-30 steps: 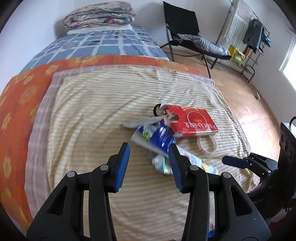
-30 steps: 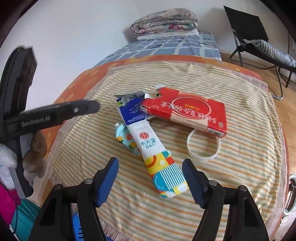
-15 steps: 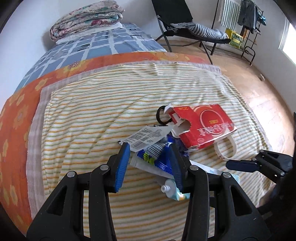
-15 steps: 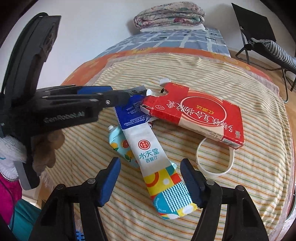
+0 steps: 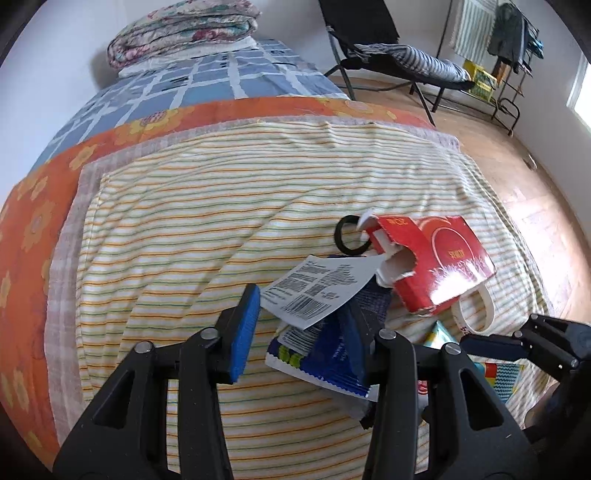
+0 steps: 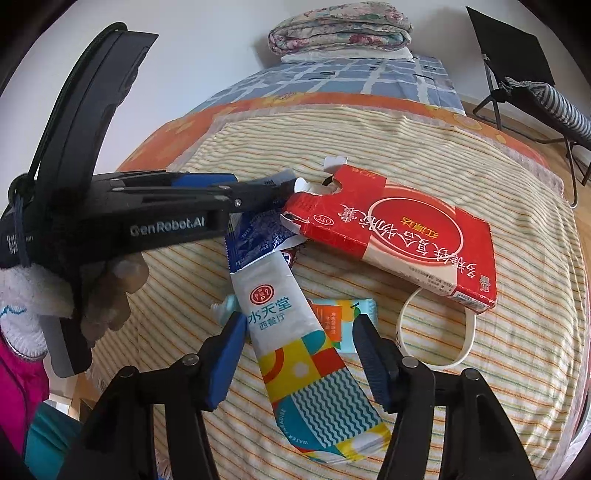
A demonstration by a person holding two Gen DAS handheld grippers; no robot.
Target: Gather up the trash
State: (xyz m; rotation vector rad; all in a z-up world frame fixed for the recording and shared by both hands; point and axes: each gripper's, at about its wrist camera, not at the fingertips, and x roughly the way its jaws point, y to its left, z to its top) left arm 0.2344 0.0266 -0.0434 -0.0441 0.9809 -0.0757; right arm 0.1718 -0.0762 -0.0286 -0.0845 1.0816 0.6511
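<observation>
A pile of trash lies on the striped bedspread (image 5: 177, 206). It holds a torn red carton (image 5: 439, 266) (image 6: 402, 236), a white printed leaflet (image 5: 321, 284), a blue foil wrapper (image 5: 328, 354) (image 6: 258, 240), a long white and coloured packet (image 6: 295, 339), a small tube (image 6: 225, 306) and a white band (image 6: 443, 339). My left gripper (image 5: 303, 328) is open around the leaflet and blue wrapper. My right gripper (image 6: 299, 354) is open, its fingers either side of the long packet.
A black ring (image 5: 349, 240) lies behind the red carton. Folded quilts (image 5: 184, 29) sit at the far end of the bed. A black folding chair (image 5: 373, 40) and a clothes rack (image 5: 509, 40) stand on the wooden floor to the right.
My left gripper has moved forward so the leaflet and blue wrapper lie between its fingers. My right gripper has come closer over the long packet.
</observation>
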